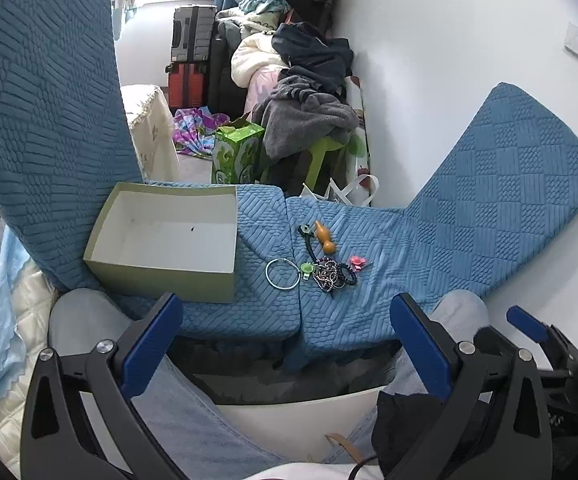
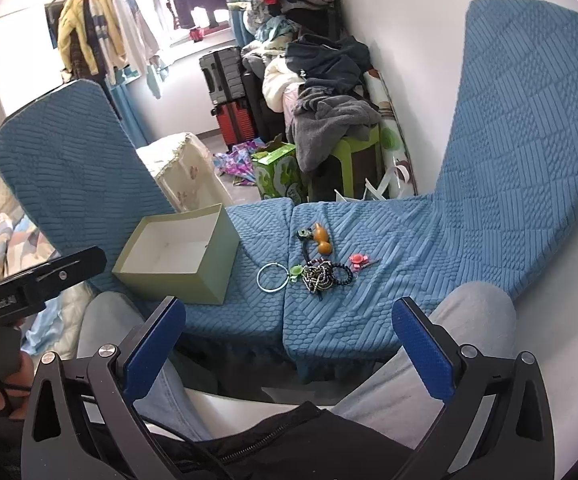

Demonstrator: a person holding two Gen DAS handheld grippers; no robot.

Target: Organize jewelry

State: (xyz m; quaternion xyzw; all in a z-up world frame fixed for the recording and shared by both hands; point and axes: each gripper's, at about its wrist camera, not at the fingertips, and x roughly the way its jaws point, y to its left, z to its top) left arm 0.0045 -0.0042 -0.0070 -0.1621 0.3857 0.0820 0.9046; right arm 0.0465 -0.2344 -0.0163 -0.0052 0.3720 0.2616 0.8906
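Two hand-held tongs hang over a seated person's knees, both spread as wide as they go and gripping nothing: the left gripper (image 1: 285, 336) and the right gripper (image 2: 289, 336) each point down toward a blue quilted cushion (image 2: 369, 312). Ahead of the right tongs' open fingers lies the jewelry: a pale blue bangle (image 2: 271, 277), a tangled bead necklace (image 2: 321, 276), a pink flower clip (image 2: 358, 261) and an orange gourd charm (image 2: 321, 238). The empty green box (image 1: 161, 240) waits beyond the left tongs' left finger. The bangle, lying apart from the tangle, looks the cleanest first pick; pinching its rim rather than the whole ring should stop it sliding on the fabric.
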